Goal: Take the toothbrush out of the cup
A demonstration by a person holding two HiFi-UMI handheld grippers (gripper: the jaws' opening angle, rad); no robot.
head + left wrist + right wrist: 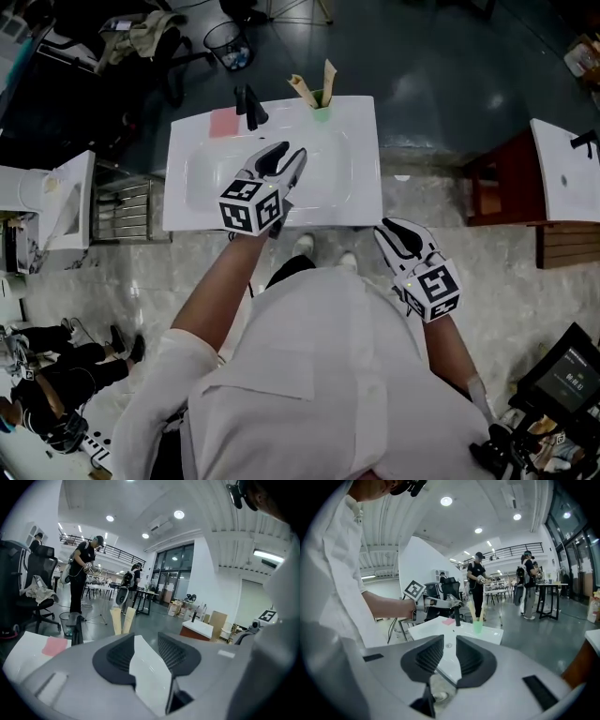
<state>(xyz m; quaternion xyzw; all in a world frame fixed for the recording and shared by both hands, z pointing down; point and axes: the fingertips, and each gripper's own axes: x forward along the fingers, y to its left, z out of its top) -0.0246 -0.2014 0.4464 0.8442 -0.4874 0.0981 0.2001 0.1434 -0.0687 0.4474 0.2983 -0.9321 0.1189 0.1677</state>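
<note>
Both tongs stand released with nothing between their pads: the left tongs (291,156) hang over the bowl of the white moulded washbasin surface (183,192), pointing toward its far edge; the right tongs (395,235) sit just off its near right corner, well short of the task's things. A small translucent green plastic cup (322,112) stands upright at the back rim, to the right of the black tap (249,103) and flat pink pad (223,122); two pale tan flat-handled toothbrushes (328,79) lean out of it, splayed apart. They look light, stiff and smooth, so they should lift easily but could slip or swivel in a loose pinch; the cup also looks light and likely to tip or ride up with the handle. The best hold is probably across the flat faces of one handle, above the cup's rim, drawn up along its lean; whether heads or handle ends point upward cannot be made out.
</note>
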